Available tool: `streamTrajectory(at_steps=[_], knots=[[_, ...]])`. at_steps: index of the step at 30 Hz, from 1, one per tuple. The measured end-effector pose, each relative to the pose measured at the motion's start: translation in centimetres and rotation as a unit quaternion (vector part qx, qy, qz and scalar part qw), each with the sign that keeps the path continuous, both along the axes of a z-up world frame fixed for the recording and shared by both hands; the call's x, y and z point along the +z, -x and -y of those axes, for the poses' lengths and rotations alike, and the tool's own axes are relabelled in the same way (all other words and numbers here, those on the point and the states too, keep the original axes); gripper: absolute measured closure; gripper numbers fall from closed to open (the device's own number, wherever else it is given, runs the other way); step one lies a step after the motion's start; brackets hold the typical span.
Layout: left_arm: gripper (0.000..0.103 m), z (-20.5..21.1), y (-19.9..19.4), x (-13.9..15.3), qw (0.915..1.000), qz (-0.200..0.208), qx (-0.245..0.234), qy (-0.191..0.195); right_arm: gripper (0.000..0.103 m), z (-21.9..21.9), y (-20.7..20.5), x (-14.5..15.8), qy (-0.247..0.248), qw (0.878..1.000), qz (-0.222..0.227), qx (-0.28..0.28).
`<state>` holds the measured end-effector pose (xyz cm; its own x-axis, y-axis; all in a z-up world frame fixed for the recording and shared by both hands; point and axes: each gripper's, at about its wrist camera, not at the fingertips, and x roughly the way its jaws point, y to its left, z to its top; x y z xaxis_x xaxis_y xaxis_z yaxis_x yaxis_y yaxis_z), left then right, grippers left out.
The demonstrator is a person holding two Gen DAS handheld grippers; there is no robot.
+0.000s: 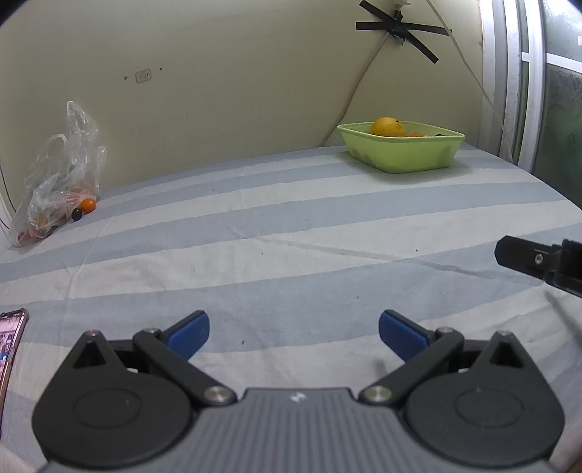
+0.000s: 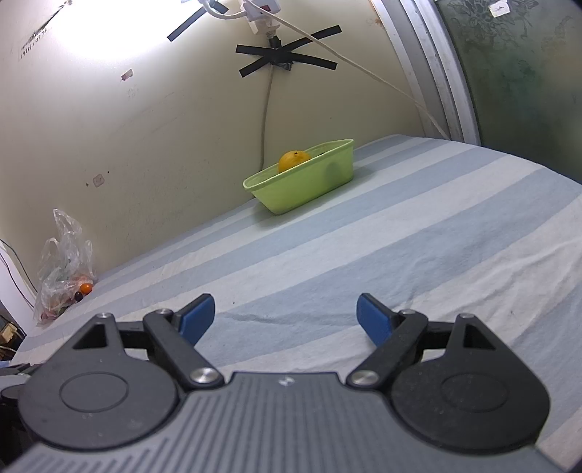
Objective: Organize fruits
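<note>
A light green basin (image 1: 403, 152) stands at the far right of the striped bed by the wall, with a yellow-orange fruit (image 1: 387, 127) and smaller fruits inside; it also shows in the right wrist view (image 2: 305, 182) with the fruit (image 2: 293, 160). A clear plastic bag (image 1: 60, 174) of fruit lies at the far left by the wall, with a small orange fruit (image 1: 88, 205) and a dark one (image 1: 76, 214) at its mouth; it also appears in the right wrist view (image 2: 63, 269). My left gripper (image 1: 294, 333) is open and empty. My right gripper (image 2: 285, 318) is open and empty.
A blue and white striped sheet (image 1: 291, 233) covers the bed. A phone (image 1: 11, 338) lies at the left edge. Part of the right gripper (image 1: 538, 260) shows at the right. Cables and black tape (image 1: 400, 27) hang on the wall. A window frame (image 2: 436, 72) stands at the right.
</note>
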<state>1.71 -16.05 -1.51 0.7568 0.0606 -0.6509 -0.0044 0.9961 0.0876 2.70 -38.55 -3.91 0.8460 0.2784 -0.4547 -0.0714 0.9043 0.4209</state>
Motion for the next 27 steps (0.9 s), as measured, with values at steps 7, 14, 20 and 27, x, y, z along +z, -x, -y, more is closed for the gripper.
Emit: streamTrajectory(at_steps=[7,14,20,27], knots=[[0.000,-0.19,-0.15,0.03,1.0000,-0.005,-0.003,0.007,0.016,0.10,-0.02,0.03,0.000,1.000,0.001,0.000],[0.000,-0.28,-0.21,0.05,0.9999,-0.008,-0.008,0.013,0.016,-0.05,0.06,0.15,0.001,1.000,0.002,0.000],[0.000,-0.46,-0.12,-0.01,0.9993,-0.010,-0.016,0.031,0.016,-0.11,0.05,0.14,0.001,1.000,0.003,0.000],[0.000,-0.45,-0.02,0.38,0.9989,-0.003,-0.020,0.043,0.016,-0.17,0.07,0.20,0.006,1.000,0.006,-0.001]])
